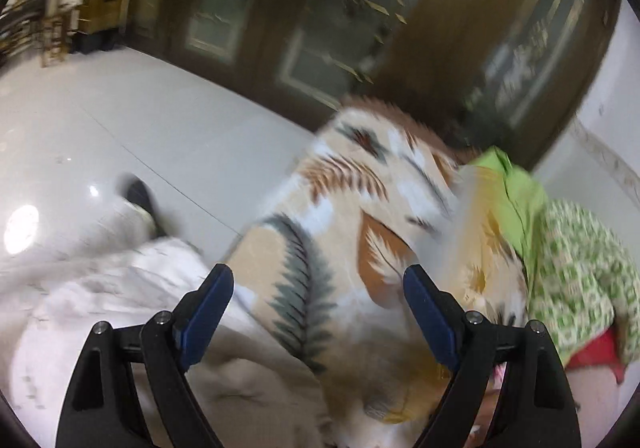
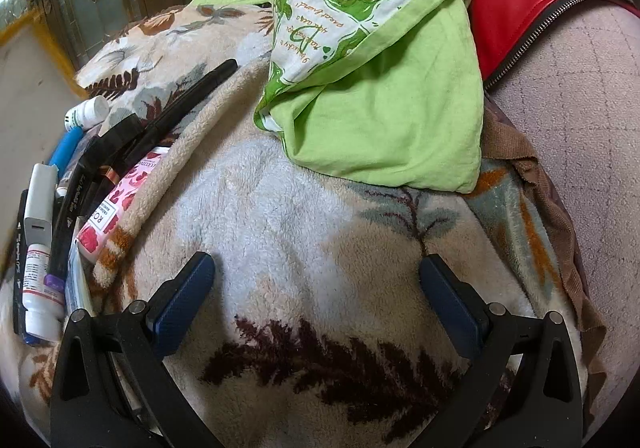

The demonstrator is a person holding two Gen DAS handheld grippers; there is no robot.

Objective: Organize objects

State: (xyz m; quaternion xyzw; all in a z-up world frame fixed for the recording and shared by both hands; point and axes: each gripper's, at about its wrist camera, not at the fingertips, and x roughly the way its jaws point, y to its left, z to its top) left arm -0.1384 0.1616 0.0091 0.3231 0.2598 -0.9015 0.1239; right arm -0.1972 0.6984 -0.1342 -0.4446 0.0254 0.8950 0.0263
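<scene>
- My left tool (image 1: 318, 280) is spread wide with nothing between its blue pads, tilted down over the fleece blanket with its beige, brown and grey leaf print (image 1: 340, 208); this view is blurred.
- My right tool (image 2: 318, 268) is spread just as wide and empty, low over the same blanket (image 2: 280, 232), its tips near the pile but I cannot tell whether they touch.
- The things to sort lie bunched along the blanket's left edge in the right wrist view: a long black pen (image 2: 192, 96), a pink tube printed with red roses (image 2: 108, 216), a white bottle with a red label (image 2: 40, 284), a small white bottle with a green label (image 2: 86, 112), a blue tube (image 2: 66, 150) and a grey-white tube (image 2: 40, 200), touching and overlapping.
- A rolled fold of the blanket (image 2: 160, 176) stands between my right tool and that cluster.
- Ahead, a lime-green cloth with a green-and-white bear print (image 2: 380, 88) lies heaped on the blanket, with a shiny red zipped jacket (image 2: 520, 16) just behind it to the right.
- A pale grey surface (image 2: 580, 108) lies to the right of the heap.
- In the left wrist view a white crumpled cloth (image 1: 112, 288) lies left of the blanket, and beyond it the glossy pale floor (image 1: 160, 120) is open up to dark wooden doors (image 1: 320, 28).
</scene>
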